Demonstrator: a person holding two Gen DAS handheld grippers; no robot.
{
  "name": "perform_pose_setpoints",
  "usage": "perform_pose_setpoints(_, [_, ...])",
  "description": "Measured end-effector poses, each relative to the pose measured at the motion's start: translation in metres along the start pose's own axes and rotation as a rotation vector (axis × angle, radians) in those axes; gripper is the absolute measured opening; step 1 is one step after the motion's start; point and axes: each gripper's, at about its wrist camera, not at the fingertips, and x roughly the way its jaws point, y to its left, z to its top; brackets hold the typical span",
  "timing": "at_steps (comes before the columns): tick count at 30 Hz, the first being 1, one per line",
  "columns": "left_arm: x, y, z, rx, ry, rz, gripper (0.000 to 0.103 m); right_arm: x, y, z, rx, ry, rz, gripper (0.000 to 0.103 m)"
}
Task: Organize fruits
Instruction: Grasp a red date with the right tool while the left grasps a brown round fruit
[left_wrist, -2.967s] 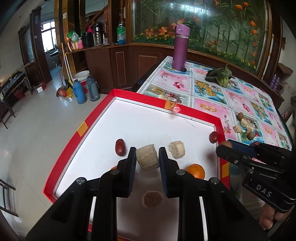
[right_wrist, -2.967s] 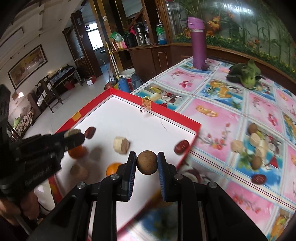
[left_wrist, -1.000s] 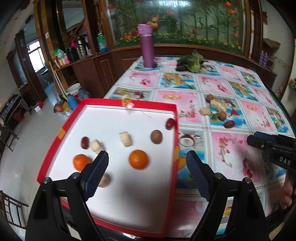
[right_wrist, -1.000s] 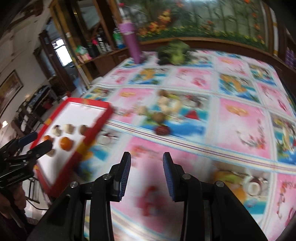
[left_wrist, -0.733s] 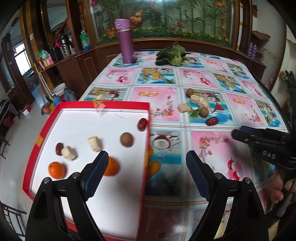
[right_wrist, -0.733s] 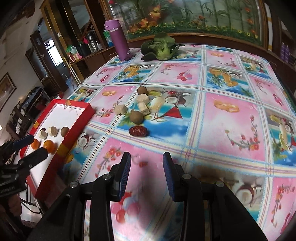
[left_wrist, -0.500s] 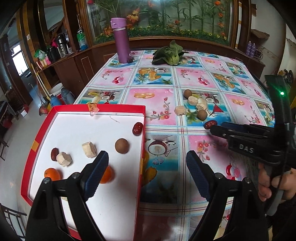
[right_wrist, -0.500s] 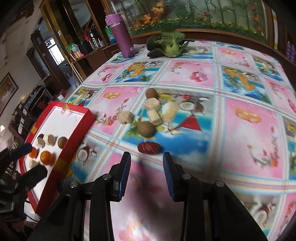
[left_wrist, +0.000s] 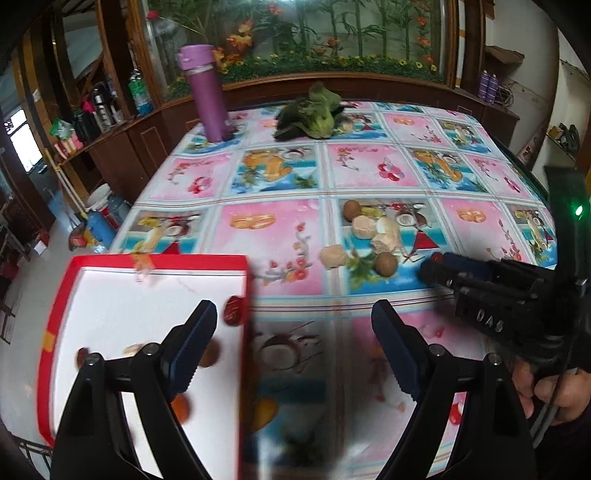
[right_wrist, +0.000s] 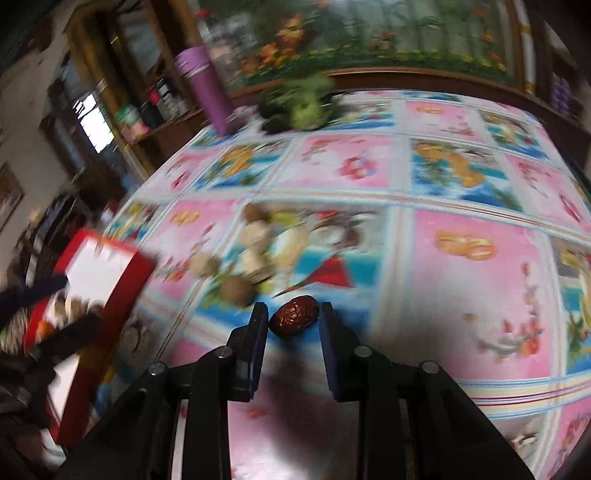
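Note:
A red-rimmed white tray (left_wrist: 162, 260) at the left holds a red date (left_wrist: 232, 312), a brown round fruit (left_wrist: 208, 356), an orange (left_wrist: 181, 408) and other pieces hidden behind my fingers. My left gripper (left_wrist: 295, 347) hangs wide open and empty over the tray's right edge. Right of the tray lies a small pile (left_wrist: 373, 232) of brown round fruits and pale pieces. My right gripper (right_wrist: 293, 309) is low on the tablecloth and open, its fingers either side of a dark red date (right_wrist: 293, 316). That view is blurred.
At the table's far end stand a purple bottle (left_wrist: 203, 92) and a green leafy vegetable (left_wrist: 314, 114). The flowered tablecloth (left_wrist: 362, 166) covers the whole table. A hand (left_wrist: 546, 387) holds the right gripper (left_wrist: 443, 267). Left of the tray the table ends and the floor lies below.
Both grippers let go of their pieces in the tray and opened. They then swung right, and the right gripper dropped down around the date beside the pile.

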Motion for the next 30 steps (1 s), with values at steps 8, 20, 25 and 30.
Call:
perform_pose_setpoints(8, [0.048,-0.029,0.019,-0.020,0.068,-0.094,0.078,-0.010,-0.040,0.007,0.181,-0.005,-0.057,0.027])
perform_pose_setpoints(20, [0.083,-0.053,0.031,-0.033,0.107,-0.158,0.035,-0.012,-0.043,0.010,0.236,0.007,0.023,0.027])
perform_pose_setpoints(25, [0.081,-0.050,0.031,-0.044,0.102,-0.189,0.025,-0.013,-0.043,0.011,0.229,-0.005,0.015,0.027])
perform_pose_setpoints(30, [0.059,-0.043,0.021,-0.054,0.070,-0.191,0.025,-0.014,-0.043,0.012,0.224,-0.019,0.018,0.027])
